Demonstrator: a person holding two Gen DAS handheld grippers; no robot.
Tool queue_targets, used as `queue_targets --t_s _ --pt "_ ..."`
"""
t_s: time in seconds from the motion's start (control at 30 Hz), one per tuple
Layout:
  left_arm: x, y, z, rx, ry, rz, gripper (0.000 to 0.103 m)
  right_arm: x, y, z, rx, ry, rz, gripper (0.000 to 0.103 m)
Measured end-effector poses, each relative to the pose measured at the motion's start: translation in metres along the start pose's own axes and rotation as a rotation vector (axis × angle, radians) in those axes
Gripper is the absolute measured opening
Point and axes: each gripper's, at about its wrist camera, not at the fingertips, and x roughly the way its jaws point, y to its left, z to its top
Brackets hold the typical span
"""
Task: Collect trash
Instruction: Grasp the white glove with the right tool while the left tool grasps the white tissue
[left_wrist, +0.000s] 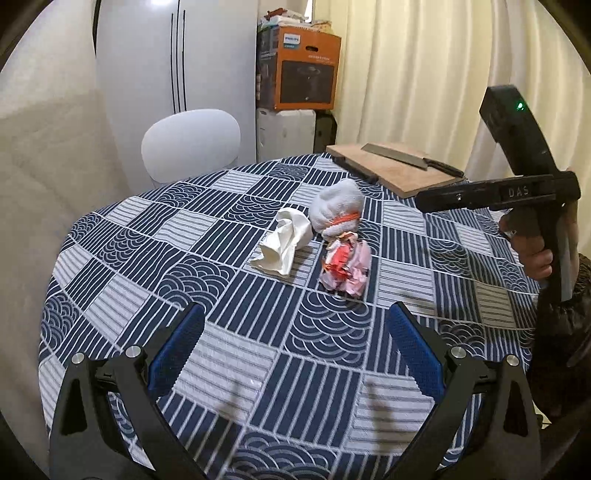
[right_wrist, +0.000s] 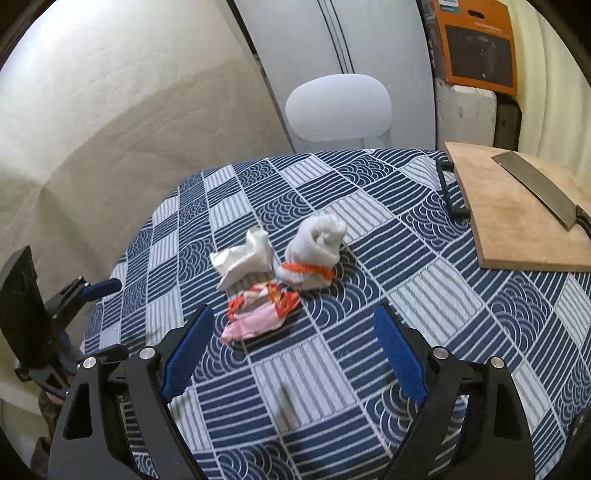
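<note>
A crumpled pink and red wrapper (left_wrist: 345, 267) (right_wrist: 258, 314) lies mid-table. A crumpled white tissue (left_wrist: 282, 243) (right_wrist: 242, 260) lies left of it. A rolled white sock with an orange band (left_wrist: 336, 208) (right_wrist: 314, 251) sits just behind them. My left gripper (left_wrist: 295, 325) is open and empty, hovering short of the wrapper. My right gripper (right_wrist: 295, 332) is open and empty, close over the wrapper; its body shows at the right in the left wrist view (left_wrist: 517, 192). The left gripper shows at the left edge of the right wrist view (right_wrist: 66, 295).
The round table has a blue and white patterned cloth (left_wrist: 240, 369) (right_wrist: 369, 332). A wooden cutting board (left_wrist: 399, 170) (right_wrist: 517, 214) with a cleaver (left_wrist: 406, 157) (right_wrist: 535, 192) lies at the far right. A white chair (left_wrist: 190, 144) (right_wrist: 338, 107) stands behind the table. A fridge, boxes and curtain lie beyond.
</note>
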Motion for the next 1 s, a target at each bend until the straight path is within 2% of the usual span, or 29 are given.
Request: queue_targets --t_s 0.2,0.43,0.53,0.73,0.77,0.8,0.87,0.97,1.0 --pt "0.027 0.014 0.015 -0.044 0.046 -0.014 0.097 0.018 -0.007 0.017 0.027 0.013 -0.005 0.075" --pt "0.060 0.032 0.027 -0.117 0.081 -0.037 0.097 0.040 -0.007 0.025 0.030 -0.017 -0.011 0.065" --pt "0.070 0.035 0.032 -0.127 0.055 0.015 0.097 0.057 -0.008 0.026 0.027 -0.024 -0.025 0.061" --pt "0.096 0.034 0.034 -0.100 0.067 0.039 0.097 0.085 -0.024 0.024 0.066 -0.045 -0.072 0.052" --pt "0.100 0.034 0.033 -0.099 0.074 0.030 0.097 0.087 -0.029 0.024 0.073 -0.052 -0.066 0.045" --pt "0.103 0.034 0.033 -0.100 0.080 0.018 0.097 0.088 -0.031 0.024 0.078 -0.050 -0.052 0.034" --pt "0.109 0.033 0.032 -0.097 0.086 0.011 0.097 0.088 -0.035 0.026 0.097 -0.048 0.008 0.023" --pt "0.114 0.029 0.032 -0.084 0.084 0.001 0.096 0.084 -0.034 0.026 0.109 -0.049 0.070 0.017" --pt "0.115 0.028 0.032 -0.079 0.085 0.001 0.090 0.082 -0.034 0.026 0.104 -0.054 0.071 0.017"
